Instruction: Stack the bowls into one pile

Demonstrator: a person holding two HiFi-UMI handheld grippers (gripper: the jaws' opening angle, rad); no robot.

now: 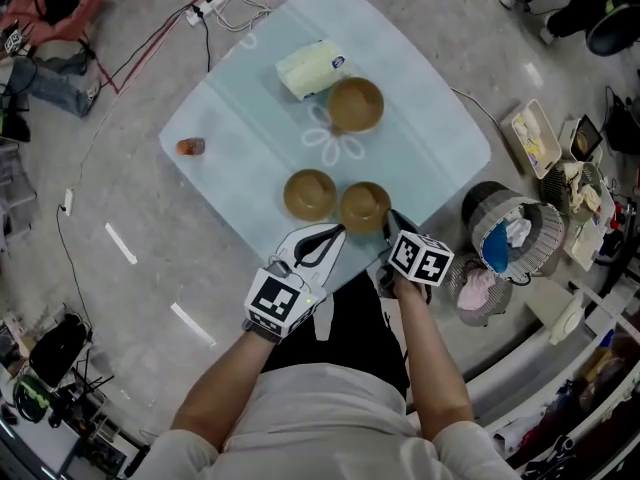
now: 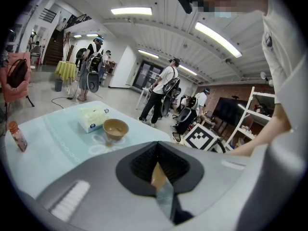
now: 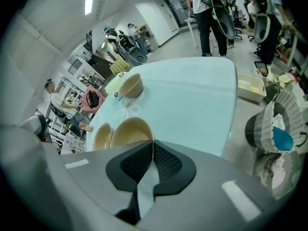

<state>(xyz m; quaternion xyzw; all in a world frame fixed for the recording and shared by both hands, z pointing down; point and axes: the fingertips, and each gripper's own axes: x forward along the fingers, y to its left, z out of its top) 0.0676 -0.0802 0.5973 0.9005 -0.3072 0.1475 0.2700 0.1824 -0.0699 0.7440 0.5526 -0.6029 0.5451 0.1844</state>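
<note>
On the counter (image 1: 250, 118) all three bowls sit apart from one another, so none of the stacking appears done and every placement is left to do. The left near bowl (image 1: 310, 194) and the right near bowl (image 1: 365, 206) stand just beside each other at the near edge, close enough that I cannot tell whether their rims touch. The far bowl (image 1: 356, 105) is well apart from them, towards the far side, just beside a tissue pack (image 1: 311, 68). A small bottle (image 1: 190, 147) stands off near the left corner.

Each bowl is upright with its mouth facing up. Being round, they have no long axis across the counter; their only axis runs vertically, which suits nesting one straight down into another.

The left gripper (image 1: 335, 233) hangs just short of the near pair, aimed roughly at the gap between them. Its own view shows its fingers (image 2: 142, 162) brought together at the tips with nothing between them; only a sliver of brown bowl shows through the slit behind. The right gripper (image 1: 393, 220) sits just beside the rim of the right near bowl. Its fingers (image 3: 166, 162) likewise meet at the tips and grip nothing, with that bowl directly beyond them.

My judgement is that a first pick is about to start, most likely on one of the near bowls
</note>
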